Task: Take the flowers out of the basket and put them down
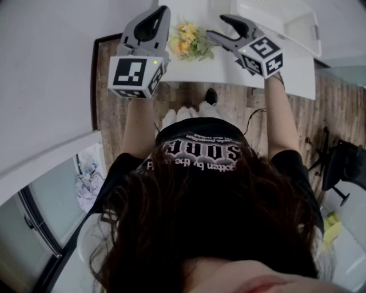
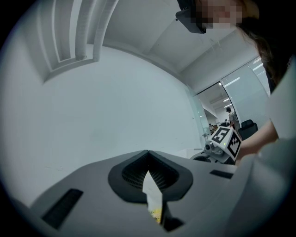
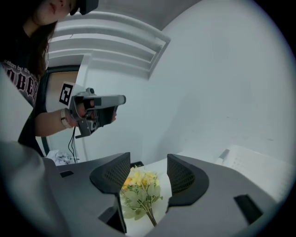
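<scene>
One bunch of flowers (image 1: 189, 40) lies flat on the white table (image 1: 229, 71), already out of the basket (image 1: 286, 23); blooms toward the left gripper (image 1: 163, 14), stems toward the right gripper (image 1: 216, 26), seemingly the nearer, raised above; right jaws spread, empty; left pressed together; white walls (image 1: 46, 68), wooden floor (image 1: 189, 94)

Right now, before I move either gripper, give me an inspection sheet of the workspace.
Surface: white table, no spills seen.
Job's things: flowers lie on the table, outside the white basket.
Clutter: nothing seen.
Grippers: left gripper jaws together, empty; right gripper jaws apart, empty, flowers beyond them.
Cables: dark cable hangs under the left gripper.
Surroundings: wooden floor, dark chair, white wall.
</scene>
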Demonstrator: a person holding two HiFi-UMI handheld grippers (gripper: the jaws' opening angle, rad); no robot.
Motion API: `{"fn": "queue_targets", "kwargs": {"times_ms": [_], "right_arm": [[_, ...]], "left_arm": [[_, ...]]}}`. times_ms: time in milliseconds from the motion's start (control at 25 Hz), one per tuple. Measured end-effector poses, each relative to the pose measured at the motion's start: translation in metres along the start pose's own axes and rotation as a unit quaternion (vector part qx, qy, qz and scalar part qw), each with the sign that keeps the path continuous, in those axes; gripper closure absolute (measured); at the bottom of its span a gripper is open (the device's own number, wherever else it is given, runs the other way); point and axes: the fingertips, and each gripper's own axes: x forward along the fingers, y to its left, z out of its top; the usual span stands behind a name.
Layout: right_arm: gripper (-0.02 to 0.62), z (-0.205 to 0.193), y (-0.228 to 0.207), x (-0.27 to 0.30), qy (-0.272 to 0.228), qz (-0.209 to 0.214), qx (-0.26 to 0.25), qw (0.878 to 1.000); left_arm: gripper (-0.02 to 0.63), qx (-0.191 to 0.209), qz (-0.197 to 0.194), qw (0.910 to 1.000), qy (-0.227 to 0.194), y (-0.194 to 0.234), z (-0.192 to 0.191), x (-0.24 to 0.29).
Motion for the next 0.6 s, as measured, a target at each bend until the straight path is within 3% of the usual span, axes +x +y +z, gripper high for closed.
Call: {"fn": "queue_targets", "kwargs": {"times_ms": [280,600], "right_arm": [[0.501,0.04,-0.012,-0.036,-0.057,-0.052,0.002,0.997],[0.568,0.084,-0.011,-0.064,-0.119,-0.079,0.021,0.99]], "left_arm": [[0.606,-0.004,-0.01,0.9999,-0.002,-0.006,-0.002,0.007],[0.606,-0.007,-0.022,0.9997,-0.002,-0.012,-0.004,0.013]]}}
